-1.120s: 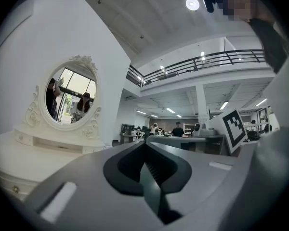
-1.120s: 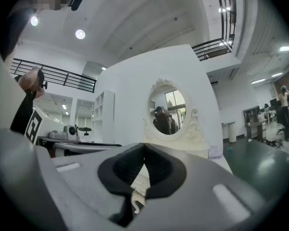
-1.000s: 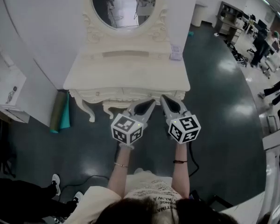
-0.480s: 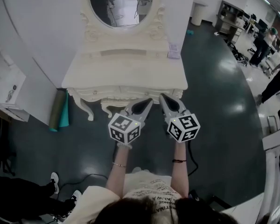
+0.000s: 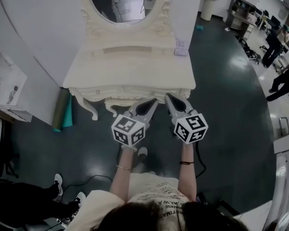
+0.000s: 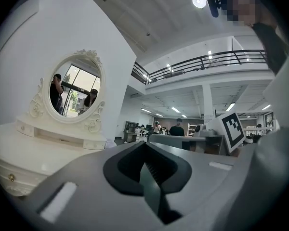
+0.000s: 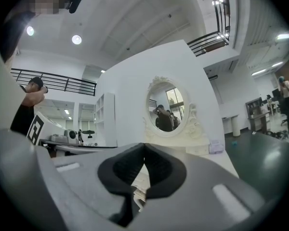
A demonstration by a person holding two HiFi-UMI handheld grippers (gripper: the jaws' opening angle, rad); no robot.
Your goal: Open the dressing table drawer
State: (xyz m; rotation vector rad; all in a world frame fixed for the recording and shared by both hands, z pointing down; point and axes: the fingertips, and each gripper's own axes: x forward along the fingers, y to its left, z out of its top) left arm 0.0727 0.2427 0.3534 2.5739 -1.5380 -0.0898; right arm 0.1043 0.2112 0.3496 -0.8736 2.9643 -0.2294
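Fingers (image 6: 82, 177) together (empty), left gripper (image 5: 155, 102) and right gripper (image 5: 168, 98) point level toward the dressing table (image 5: 130, 66).

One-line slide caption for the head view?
Shut, empty left gripper and right gripper point at the front of a cream dressing table under an oval mirror; drawer not yet open.

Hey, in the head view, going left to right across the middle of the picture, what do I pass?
rolled mats → left gripper → right gripper → person at the right edge
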